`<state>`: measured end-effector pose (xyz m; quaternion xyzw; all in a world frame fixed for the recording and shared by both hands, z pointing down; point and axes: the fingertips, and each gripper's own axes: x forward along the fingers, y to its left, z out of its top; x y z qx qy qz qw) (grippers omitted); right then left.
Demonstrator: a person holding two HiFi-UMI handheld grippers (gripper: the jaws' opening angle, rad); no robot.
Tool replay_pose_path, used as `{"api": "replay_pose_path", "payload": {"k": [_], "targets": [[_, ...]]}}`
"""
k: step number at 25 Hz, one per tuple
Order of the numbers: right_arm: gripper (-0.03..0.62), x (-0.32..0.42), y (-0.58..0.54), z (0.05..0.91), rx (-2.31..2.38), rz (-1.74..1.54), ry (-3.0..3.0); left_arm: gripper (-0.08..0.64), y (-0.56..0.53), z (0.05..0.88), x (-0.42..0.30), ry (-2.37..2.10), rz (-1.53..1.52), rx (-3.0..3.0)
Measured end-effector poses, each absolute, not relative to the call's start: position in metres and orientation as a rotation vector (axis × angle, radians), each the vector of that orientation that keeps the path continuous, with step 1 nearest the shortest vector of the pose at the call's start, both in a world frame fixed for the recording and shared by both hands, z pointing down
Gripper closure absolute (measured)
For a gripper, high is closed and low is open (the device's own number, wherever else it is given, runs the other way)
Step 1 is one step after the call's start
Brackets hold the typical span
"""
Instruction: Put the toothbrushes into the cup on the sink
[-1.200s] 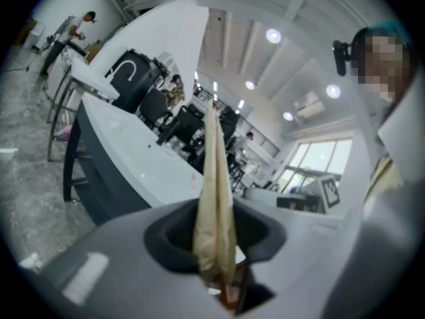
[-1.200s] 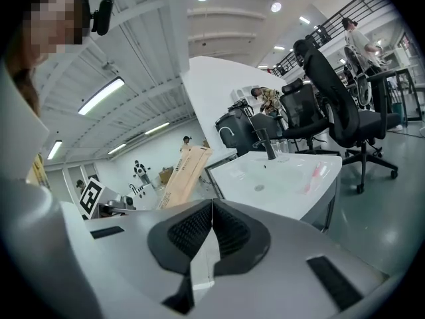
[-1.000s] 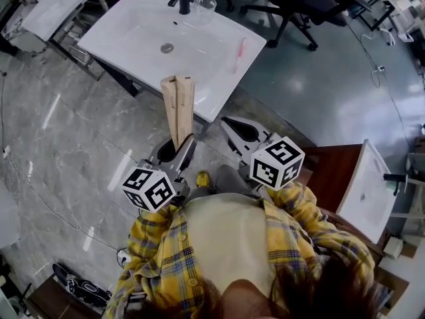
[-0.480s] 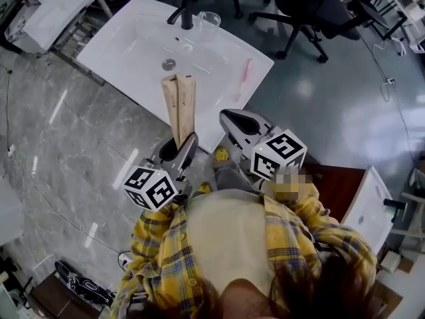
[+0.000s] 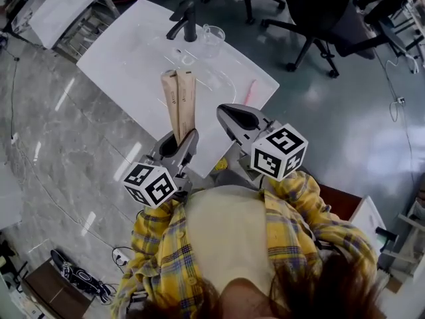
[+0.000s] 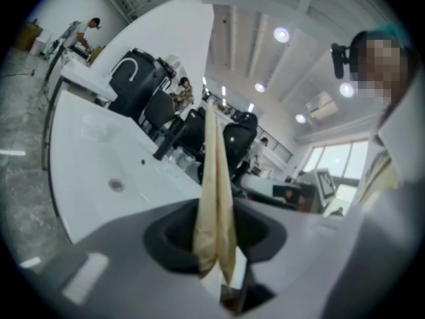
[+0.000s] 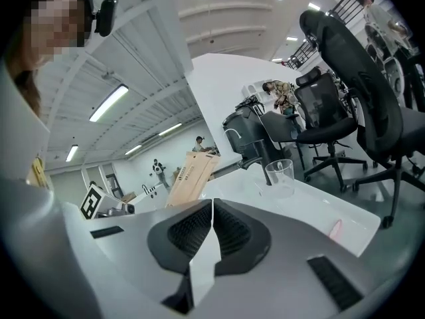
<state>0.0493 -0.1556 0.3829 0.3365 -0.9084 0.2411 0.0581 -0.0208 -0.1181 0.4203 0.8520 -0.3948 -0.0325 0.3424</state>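
My left gripper (image 5: 180, 140) is shut on two tan paper toothbrush packets (image 5: 178, 100) that stick up over the near edge of the white sink (image 5: 126, 58). In the left gripper view the packets (image 6: 214, 198) stand between the closed jaws. A pink toothbrush (image 5: 251, 92) lies on the sink's right rim, also visible as a pink toothbrush (image 7: 336, 228) in the right gripper view. The clear cup (image 5: 212, 37) stands beside the black faucet (image 5: 188, 20); from the right gripper the cup (image 7: 279, 175) sits ahead. My right gripper (image 5: 230, 113) is shut and empty, just short of the sink's front edge.
Black office chairs (image 5: 319, 18) stand behind the sink on the grey floor. A second white table (image 5: 66, 5) is at the far left. Polished stone floor (image 5: 60, 151) lies left of me. The sink drain (image 6: 117, 185) shows in the basin.
Both grippers have come closer to the sink's front edge, and the sink now sits nearer in the head view. The left gripper still holds the packets; the right stays shut.
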Motion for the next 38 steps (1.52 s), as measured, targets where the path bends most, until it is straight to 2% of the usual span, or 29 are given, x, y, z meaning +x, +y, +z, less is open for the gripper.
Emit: {"api": "replay_pose_path", "payload": {"k": [8, 15, 16, 18, 19, 25, 30, 38], "targets": [[0.577, 0.051, -0.185, 0.380, 0.918, 0.753, -2.816, 0.448, -0.142, 0.422, -0.003, -1.021, -0.102, 2.211], [0.574, 0.034, -0.192, 0.375, 0.933, 0.753, -2.810, 0.448, -0.149, 0.423, -0.016, -0.934, -0.138, 2.225], [0.567, 0.030, -0.192, 0.374, 0.940, 0.772, -2.811, 0.448, -0.150, 0.420, -0.018, -0.909, -0.147, 2.234], [0.489, 0.021, -0.190, 0.371, 0.925, 0.809, -2.817, 0.448, -0.147, 0.417, -0.023, -0.861, -0.162, 2.247], [0.471, 0.016, -0.188, 0.369, 0.914, 0.820, -2.821, 0.448, -0.146, 0.416, -0.026, -0.840, -0.167, 2.251], [0.465, -0.002, -0.185, 0.357, 0.910, 0.879, -2.845, 0.448, -0.136, 0.412, -0.034, -0.743, -0.155, 2.294], [0.428, -0.008, -0.185, 0.351, 0.887, 1.015, -2.860, 0.448, -0.129, 0.404, -0.028, -0.639, -0.164, 2.320], [0.428, -0.006, -0.187, 0.343, 0.912, 1.009, -2.866, 0.448, -0.122, 0.404, -0.021, -0.523, -0.157, 2.310]]}}
